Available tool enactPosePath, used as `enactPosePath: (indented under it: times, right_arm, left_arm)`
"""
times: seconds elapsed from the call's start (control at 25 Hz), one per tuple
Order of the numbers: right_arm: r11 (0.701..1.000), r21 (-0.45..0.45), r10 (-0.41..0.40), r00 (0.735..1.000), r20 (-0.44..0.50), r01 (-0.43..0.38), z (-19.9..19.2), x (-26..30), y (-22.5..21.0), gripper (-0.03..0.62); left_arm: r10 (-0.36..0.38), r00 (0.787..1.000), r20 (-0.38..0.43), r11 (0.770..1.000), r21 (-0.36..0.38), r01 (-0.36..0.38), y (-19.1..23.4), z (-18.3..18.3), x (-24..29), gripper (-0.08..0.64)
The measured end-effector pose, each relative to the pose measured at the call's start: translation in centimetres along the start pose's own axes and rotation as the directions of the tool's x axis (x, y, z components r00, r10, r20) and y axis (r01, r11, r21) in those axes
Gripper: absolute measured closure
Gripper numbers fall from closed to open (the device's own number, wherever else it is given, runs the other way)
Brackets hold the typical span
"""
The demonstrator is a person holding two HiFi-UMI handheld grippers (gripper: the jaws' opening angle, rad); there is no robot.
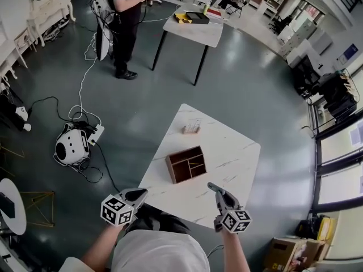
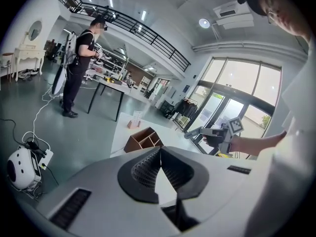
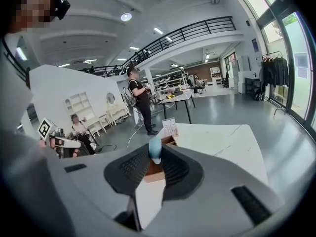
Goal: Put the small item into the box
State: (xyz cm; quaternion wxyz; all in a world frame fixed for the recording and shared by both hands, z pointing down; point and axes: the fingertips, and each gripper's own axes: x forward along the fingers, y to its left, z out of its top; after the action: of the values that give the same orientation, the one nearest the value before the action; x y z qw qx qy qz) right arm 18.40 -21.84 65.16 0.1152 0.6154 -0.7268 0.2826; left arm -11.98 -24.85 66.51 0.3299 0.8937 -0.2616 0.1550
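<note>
A brown wooden box with open compartments stands on the white marble table. It also shows in the left gripper view as the box. My right gripper hovers over the table's near edge, just short of the box. It is shut on a small pale-blue item pinched at the tips of my right gripper. My left gripper hangs off the table's near left corner. In its own view the left gripper has its jaws closed together with nothing in them.
A small card holder sits near the table's far edge. On the floor to the left lie a white round device and cables. A person stands by a second table far off. A cardboard carton sits at bottom right.
</note>
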Motion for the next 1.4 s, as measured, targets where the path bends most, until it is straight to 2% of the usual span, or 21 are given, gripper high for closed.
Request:
enactPosePath:
  times: [0.2,0.52,0.92,1.4]
  right_arm:
    - [1.0,-0.003,0.028,0.999,-0.042,-0.028,-1.0,2.3,-1.4,0.512]
    - [0.998,-0.024,0.049,0.993,-0.103,-0.052,-2.2,6.2,-4.3,0.512]
    - [0.998,-0.016,0.054,0.984,-0.17,-0.057,-4.7,11.7,-7.9,0.512]
    - [0.996,0.009,0.085,0.963,-0.255,-0.086,-7.1,16.8,-9.2,0.512]
  left_arm:
    - [0.033,0.999,0.018,0.999,-0.022,-0.033,-0.4,1.0,1.2,0.546]
    - [0.073,0.997,-0.005,0.997,-0.029,-0.073,-0.6,1.4,3.3,0.546]
    - [0.14,0.989,-0.04,0.985,-0.096,-0.144,-0.6,0.0,4.6,0.546]
    - [0.18,0.981,-0.073,0.973,-0.134,-0.188,0.1,-0.1,5.9,0.546]
